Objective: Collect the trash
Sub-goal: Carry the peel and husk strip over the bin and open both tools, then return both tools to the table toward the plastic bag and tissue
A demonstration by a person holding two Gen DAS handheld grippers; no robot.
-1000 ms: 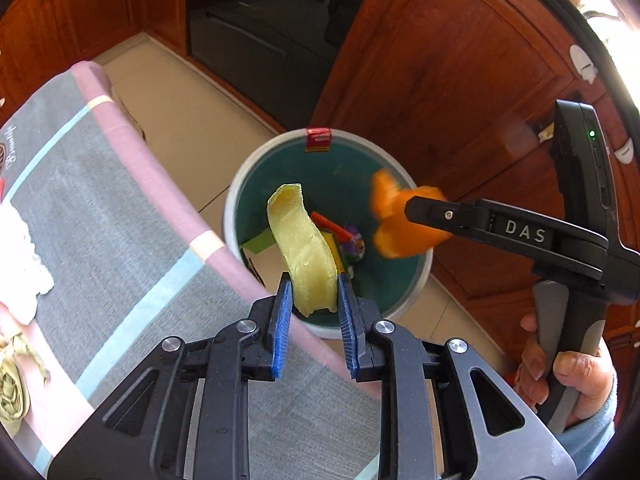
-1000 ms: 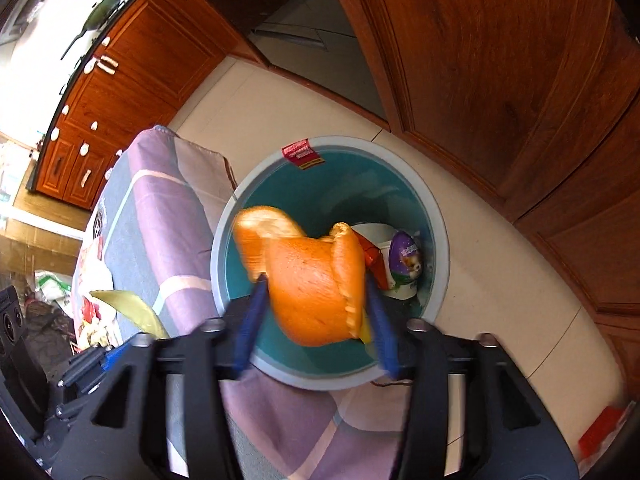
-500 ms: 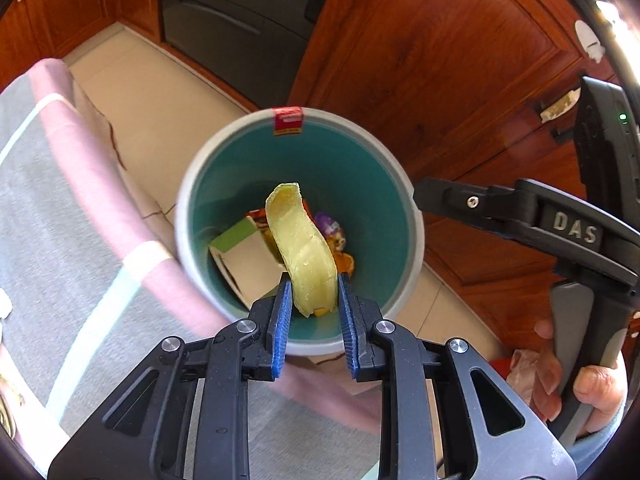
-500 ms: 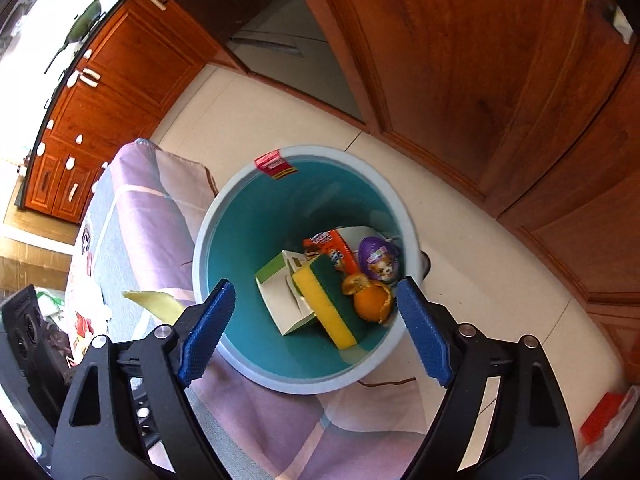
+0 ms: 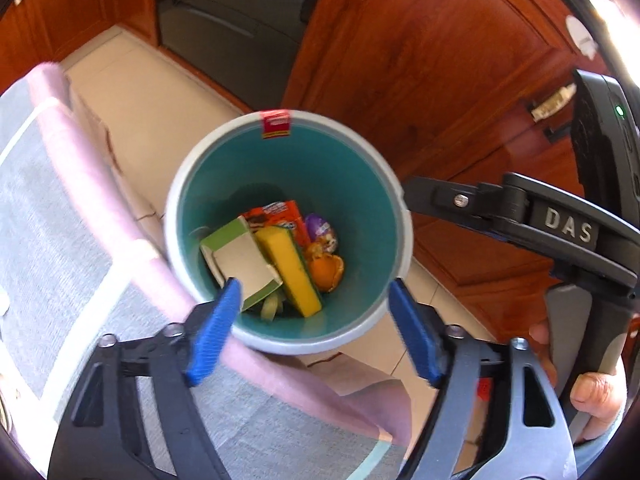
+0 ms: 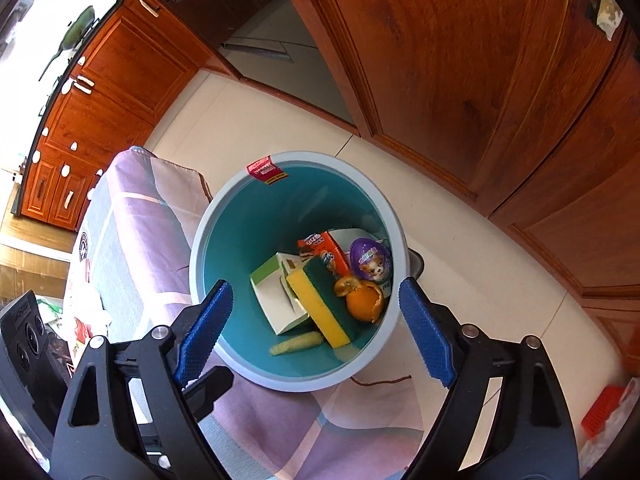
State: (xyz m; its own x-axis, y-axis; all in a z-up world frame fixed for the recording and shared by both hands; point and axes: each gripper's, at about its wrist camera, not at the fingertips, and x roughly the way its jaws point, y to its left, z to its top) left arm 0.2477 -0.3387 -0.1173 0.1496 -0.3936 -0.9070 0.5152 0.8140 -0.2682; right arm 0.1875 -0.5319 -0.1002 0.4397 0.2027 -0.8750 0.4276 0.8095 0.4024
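Two blue-padded grippers, left gripper [image 5: 314, 330] with jaws opening and nothing between them, right gripper [image 6: 316, 330] spread wide and empty, hang above the round grey teal-lined bin [image 5: 394, 264], apparently positioned for dropping; the orange peel [image 6: 362, 302] and pale yellow peel strip [image 6: 296, 343] lie inside.

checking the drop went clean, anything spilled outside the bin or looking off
Nothing stands out. The bin stands upright on the floor, and the orange peel, yellow peel, sponge and cartons all lie inside it. No trash shows on the floor around it. The left gripper is opening, nothing between its jaws; the right gripper is open and empty.
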